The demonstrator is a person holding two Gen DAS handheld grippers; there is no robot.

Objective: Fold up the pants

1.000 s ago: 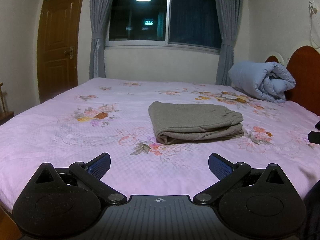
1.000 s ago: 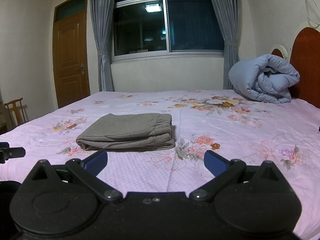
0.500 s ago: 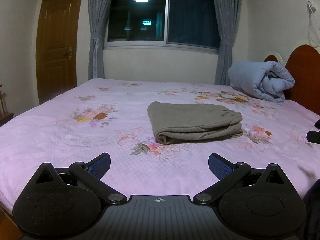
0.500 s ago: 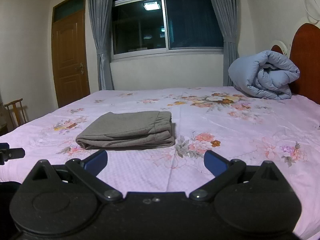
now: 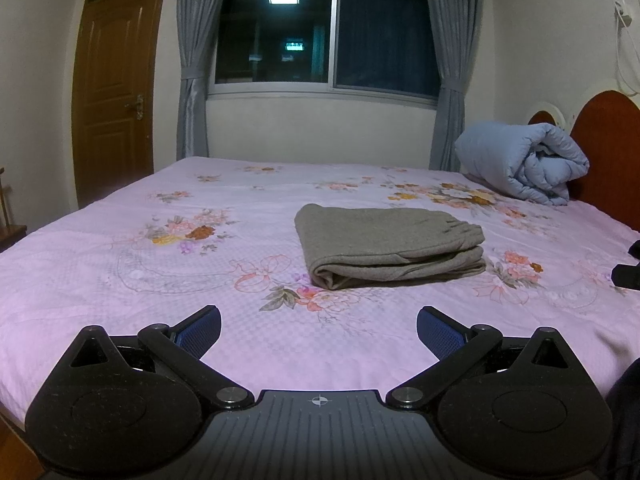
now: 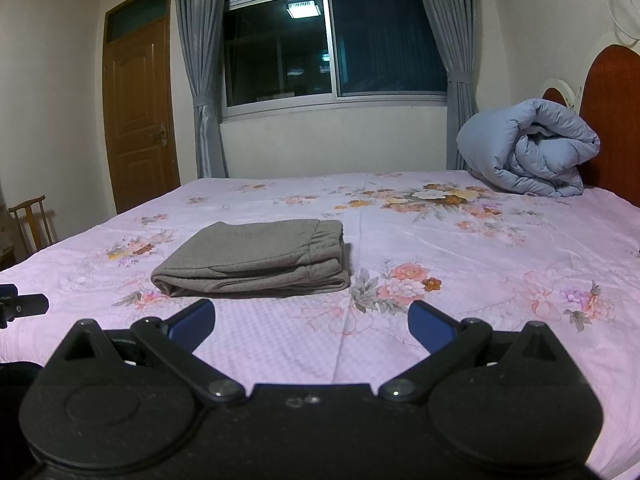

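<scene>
The left gripper (image 5: 319,330) has its jaws spread wide with nothing between them, its blue ribbed pads (image 5: 199,330) poised over the near edge of the bed. The right gripper (image 6: 311,327) is likewise wide apart and empty, its blue pads (image 6: 431,326) above the same edge. Beyond both, well apart from the fingers, the grey-brown knitted pants (image 5: 386,246) lie folded into a compact rectangular stack on the pink floral bedsheet (image 5: 120,248), elastic waistband toward the right. A rolled pale-blue quilt (image 6: 528,150) rests against the reddish wooden headboard (image 6: 612,120). A dark window (image 5: 324,36) with grey curtains (image 5: 192,64) and a brown wooden door (image 5: 114,96) stand behind. No readable writing shows anywhere.
</scene>
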